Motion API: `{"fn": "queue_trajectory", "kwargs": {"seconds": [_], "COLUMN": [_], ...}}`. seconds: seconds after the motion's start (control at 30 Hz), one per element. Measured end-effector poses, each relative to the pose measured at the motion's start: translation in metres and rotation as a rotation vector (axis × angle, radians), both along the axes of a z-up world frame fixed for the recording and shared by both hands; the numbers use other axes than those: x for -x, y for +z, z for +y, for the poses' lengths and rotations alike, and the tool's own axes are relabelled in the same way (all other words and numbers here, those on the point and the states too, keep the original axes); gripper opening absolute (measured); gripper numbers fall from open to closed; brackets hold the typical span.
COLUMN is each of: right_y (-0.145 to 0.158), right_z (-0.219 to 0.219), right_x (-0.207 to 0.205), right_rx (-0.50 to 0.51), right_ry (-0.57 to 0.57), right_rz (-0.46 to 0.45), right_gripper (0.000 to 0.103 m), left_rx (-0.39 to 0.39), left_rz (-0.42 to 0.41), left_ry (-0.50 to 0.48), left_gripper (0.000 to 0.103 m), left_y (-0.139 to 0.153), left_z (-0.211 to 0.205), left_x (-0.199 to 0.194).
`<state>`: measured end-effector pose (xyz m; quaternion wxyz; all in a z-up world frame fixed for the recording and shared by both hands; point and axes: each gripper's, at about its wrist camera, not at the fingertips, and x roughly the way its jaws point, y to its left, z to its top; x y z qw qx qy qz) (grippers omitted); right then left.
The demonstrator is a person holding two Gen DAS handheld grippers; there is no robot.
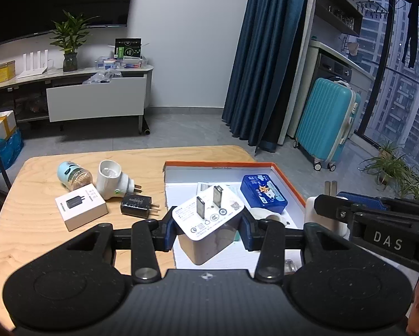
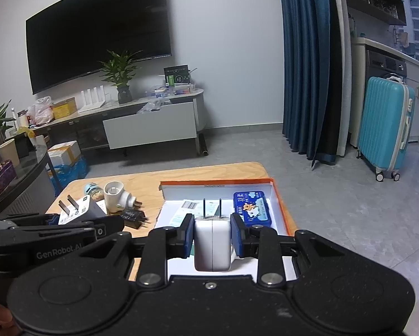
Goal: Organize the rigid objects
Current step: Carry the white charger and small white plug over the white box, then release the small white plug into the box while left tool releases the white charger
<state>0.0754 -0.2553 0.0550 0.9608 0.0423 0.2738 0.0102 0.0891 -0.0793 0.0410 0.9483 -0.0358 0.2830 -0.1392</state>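
White plastic wall charger (image 1: 206, 224), printed face and two prongs tilted upward, clamped between the blue pads of the left gripper (image 1: 208, 231) and held over the near-left part of the orange-rimmed box (image 1: 289, 180). Second white charger (image 2: 213, 245), slimmer, prongs pointing away, pinched likewise in the right gripper (image 2: 212, 238) and held over the box's near interior; whether either charger touches the box floor cannot be told. Box contents: blue printed tin (image 1: 263, 193) at the far right, paper leaflets (image 2: 189, 205) on the white base. Outside the box, on the wooden table (image 1: 27, 224): black charger (image 1: 136, 204), white plug adapter (image 1: 110, 179), small white carton (image 1: 81, 206), pale-blue-capped jar (image 1: 74, 175) lying on its side. Step in hand, by judgement: placing two chargers into the box, both arms loaded. Next move calls for lowering each charger to a bare patch clear of the tin, then opening the pads; four items on the table remain to be collected.
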Motion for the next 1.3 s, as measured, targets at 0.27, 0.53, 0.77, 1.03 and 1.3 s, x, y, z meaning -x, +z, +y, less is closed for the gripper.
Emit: {"fn": "queue_trajectory", "kwargs": {"seconds": [0.27,0.53,0.77,1.03,1.3], "right_y": [-0.001,0.000,0.000,-0.002,-0.003], "right_z": [-0.009,-0.020,-0.028,-0.031,-0.031], "right_x": [-0.002,-0.006,-0.011,-0.016,-0.020], "right_rx": [0.005,0.010,0.014,0.018,0.029], "right_ry": [-0.021,-0.043,-0.059,-0.071,-0.078], "right_rz": [-0.001,-0.008,-0.009,-0.009,-0.009], "right_gripper": [0.034,0.034,0.034,0.034,0.034], "left_rx": [-0.002,-0.010,-0.015,-0.019,-0.019], "left_rz": [0.004,0.009,0.011,0.013,0.013], "left_ry": [-0.015,-0.034,-0.054,-0.068,-0.075], "left_gripper": [0.044,0.044,0.044,0.044,0.044], "left_y": [-0.002,-0.004,-0.004,-0.006,-0.007], "left_z": [-0.004,-0.014,-0.023,-0.030,-0.035], "left_x": [-0.004,-0.009,-0.014,-0.020,-0.026]}}
